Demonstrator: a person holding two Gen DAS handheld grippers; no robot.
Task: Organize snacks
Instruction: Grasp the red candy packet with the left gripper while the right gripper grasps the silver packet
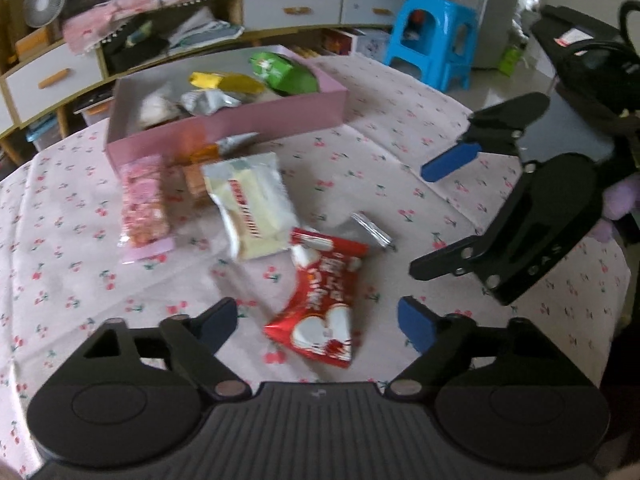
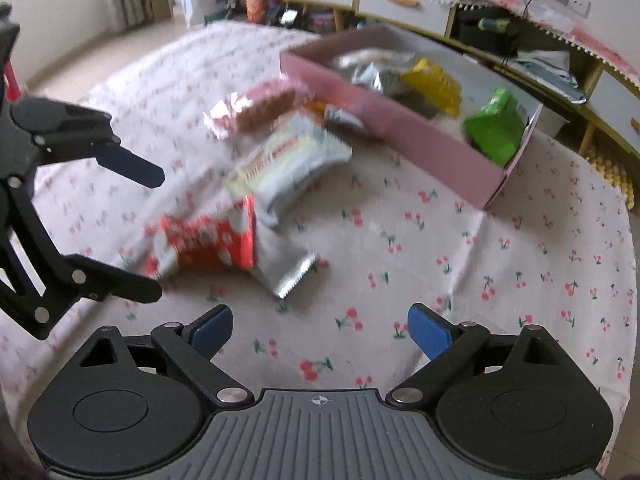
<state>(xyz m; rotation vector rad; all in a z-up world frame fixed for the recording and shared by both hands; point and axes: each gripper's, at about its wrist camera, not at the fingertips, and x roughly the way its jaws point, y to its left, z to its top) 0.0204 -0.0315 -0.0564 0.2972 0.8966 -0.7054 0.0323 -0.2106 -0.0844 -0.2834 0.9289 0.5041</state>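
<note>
A pink box (image 1: 240,128) at the far side of the table holds a green packet (image 1: 284,72), a yellow one (image 1: 224,82) and a silver one (image 1: 204,102). In front of it lie a pink packet (image 1: 144,204), a white packet (image 1: 252,204), a small silver packet (image 1: 372,230) and a red packet (image 1: 320,304). My left gripper (image 1: 318,322) is open around the red packet's near end, with a gap on both sides. My right gripper (image 2: 320,332) is open over bare cloth, a little short of the silver packet (image 2: 280,268). The red packet (image 2: 204,244) overlaps that silver one.
The round table wears a cherry-print cloth (image 2: 500,264). Behind it stand a low cabinet with drawers (image 1: 292,10), a blue plastic stool (image 1: 436,40) and a small fan (image 1: 44,2). An orange packet (image 1: 200,168) leans against the box front.
</note>
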